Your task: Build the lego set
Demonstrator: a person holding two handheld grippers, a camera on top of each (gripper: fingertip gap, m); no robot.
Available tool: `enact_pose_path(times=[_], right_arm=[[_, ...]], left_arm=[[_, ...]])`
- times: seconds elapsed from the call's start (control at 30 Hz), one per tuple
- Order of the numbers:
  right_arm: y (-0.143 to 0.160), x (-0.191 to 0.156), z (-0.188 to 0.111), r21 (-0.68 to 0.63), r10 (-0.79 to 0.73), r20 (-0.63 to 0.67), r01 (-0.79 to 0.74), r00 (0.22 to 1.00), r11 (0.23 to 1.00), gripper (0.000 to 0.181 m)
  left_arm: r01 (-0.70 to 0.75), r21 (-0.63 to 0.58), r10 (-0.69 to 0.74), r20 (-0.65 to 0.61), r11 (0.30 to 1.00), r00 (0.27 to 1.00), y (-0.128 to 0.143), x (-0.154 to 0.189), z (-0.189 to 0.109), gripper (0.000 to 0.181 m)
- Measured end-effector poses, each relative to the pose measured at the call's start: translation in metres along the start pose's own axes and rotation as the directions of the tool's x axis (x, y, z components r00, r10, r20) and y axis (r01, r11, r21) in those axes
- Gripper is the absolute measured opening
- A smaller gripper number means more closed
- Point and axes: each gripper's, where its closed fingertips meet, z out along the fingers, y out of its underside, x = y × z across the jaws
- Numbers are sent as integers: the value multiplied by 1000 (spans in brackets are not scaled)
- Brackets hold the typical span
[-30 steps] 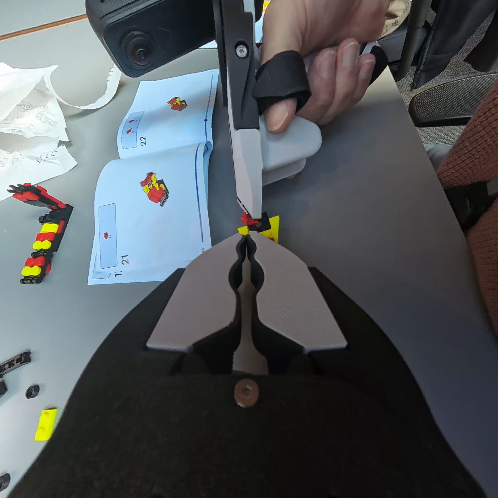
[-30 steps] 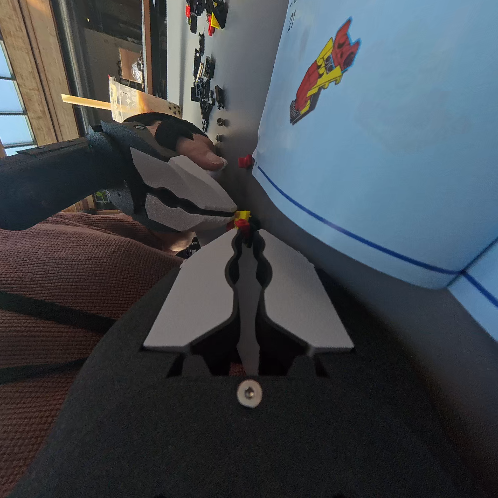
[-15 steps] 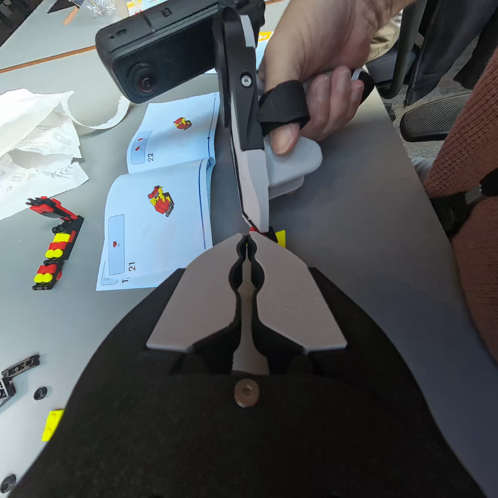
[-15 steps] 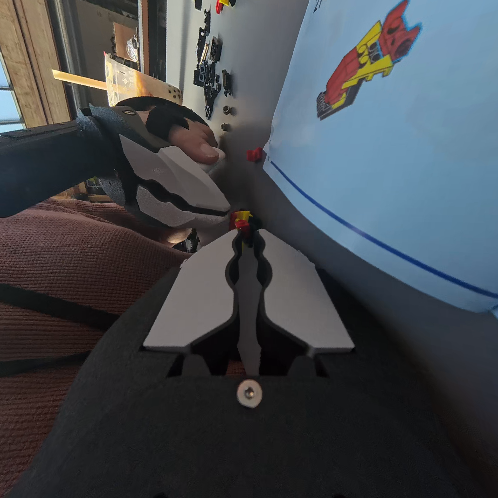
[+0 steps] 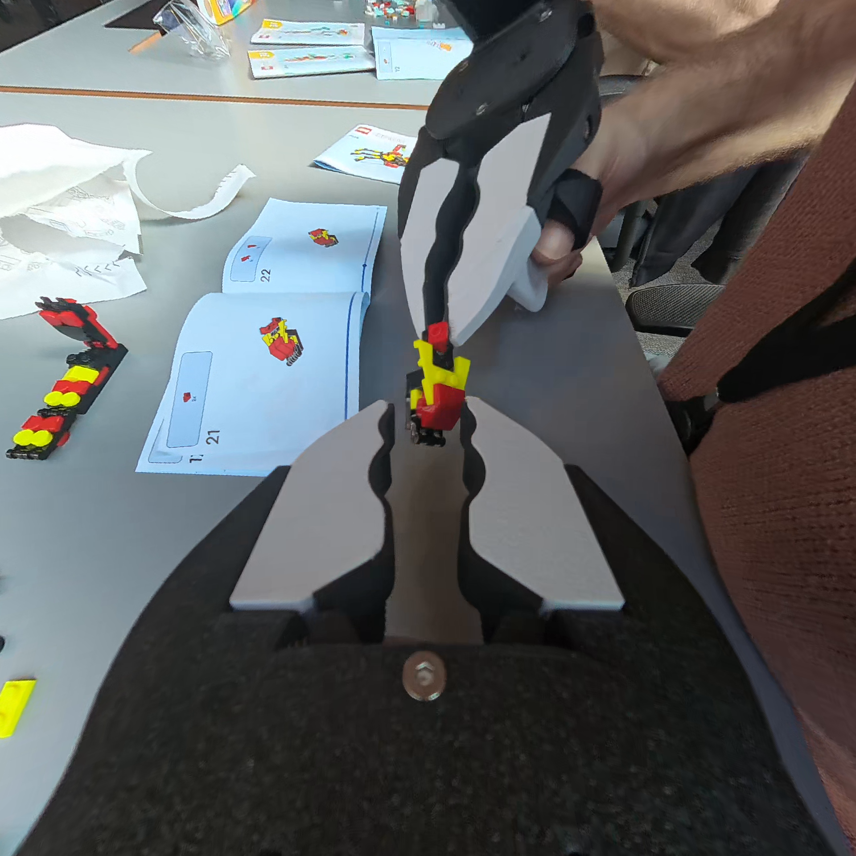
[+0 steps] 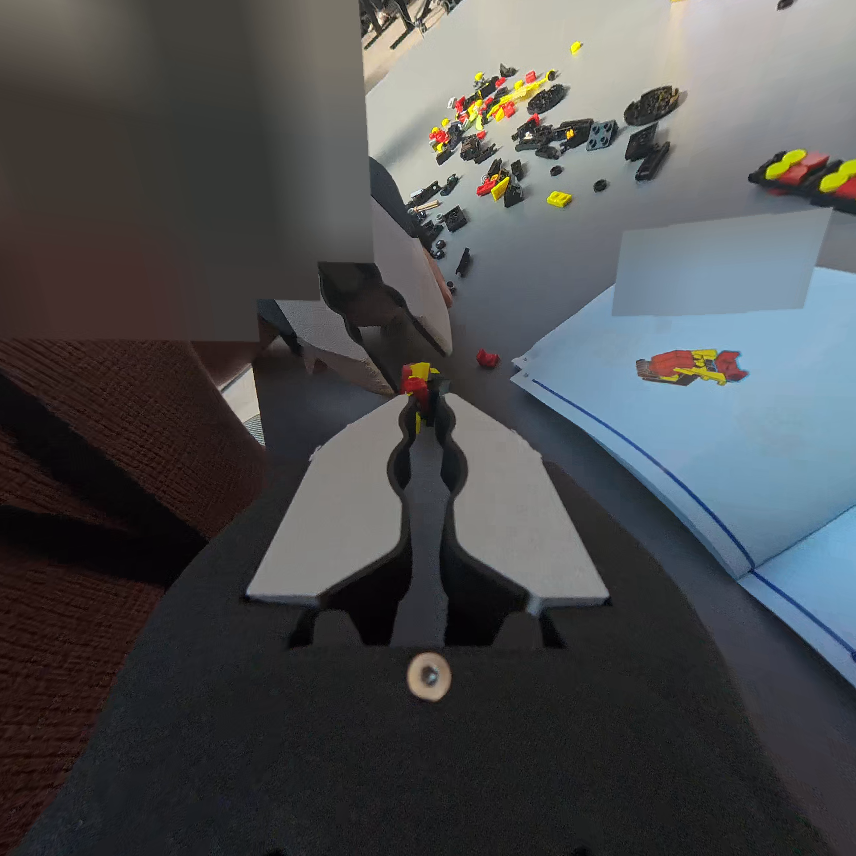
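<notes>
A small red, yellow and black lego assembly (image 5: 437, 393) hangs just above the grey table (image 5: 556, 417). My right gripper (image 5: 437, 331) comes down from above and is shut on the red piece at its top. My left gripper (image 5: 426, 404) is open, with its two tips on either side of the assembly's lower red part. In the right wrist view my right gripper (image 6: 427, 398) pinches the same assembly (image 6: 419, 382), and one of the left gripper's spread fingers (image 6: 352, 366) shows just beyond it.
An open instruction booklet (image 5: 278, 333) lies left of the grippers. A long red, yellow and black sub-build (image 5: 65, 384) and white paper bags (image 5: 60, 194) lie farther left. Loose pieces (image 6: 509, 129) are scattered beyond, and a small red piece (image 6: 487, 357) lies by the booklet (image 6: 695, 440). The table's edge is at the right.
My left gripper has opened from shut. My right gripper has turned and tilted with the assembly in it, so the assembly now shows in full between the left tips.
</notes>
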Motion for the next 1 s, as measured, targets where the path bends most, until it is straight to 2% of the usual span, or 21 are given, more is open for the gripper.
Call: enact_pose_path(times=[0.2,0.27,0.4,0.57,0.73,0.87,1.0], right_arm=[[-2,-8,-5,49,-268,-35,270,963,962,8],[-3,-8,-6,59,-310,-41,312,950,948,8],[-8,-10,-9,95,-316,-21,317,948,944,8],[-4,-9,-10,69,-287,2,286,958,956,8],[-5,-12,-10,81,-240,51,236,969,968,9],[-4,-13,-10,79,-254,42,250,966,965,9],[-2,-9,-8,39,-305,-27,306,952,951,8]], left_arm=[[2,-9,-3,-55,1000,998,-1,5,9,31],[9,0,-9,-79,1000,997,-4,7,12,27],[-26,-15,24,-89,1000,996,-8,9,14,25],[-111,-123,104,-67,986,992,-5,7,13,25],[-159,-162,149,-72,974,986,-3,7,13,24],[-147,-184,133,-84,972,988,-2,8,13,24],[-105,-227,92,-66,968,994,1,6,13,24]])
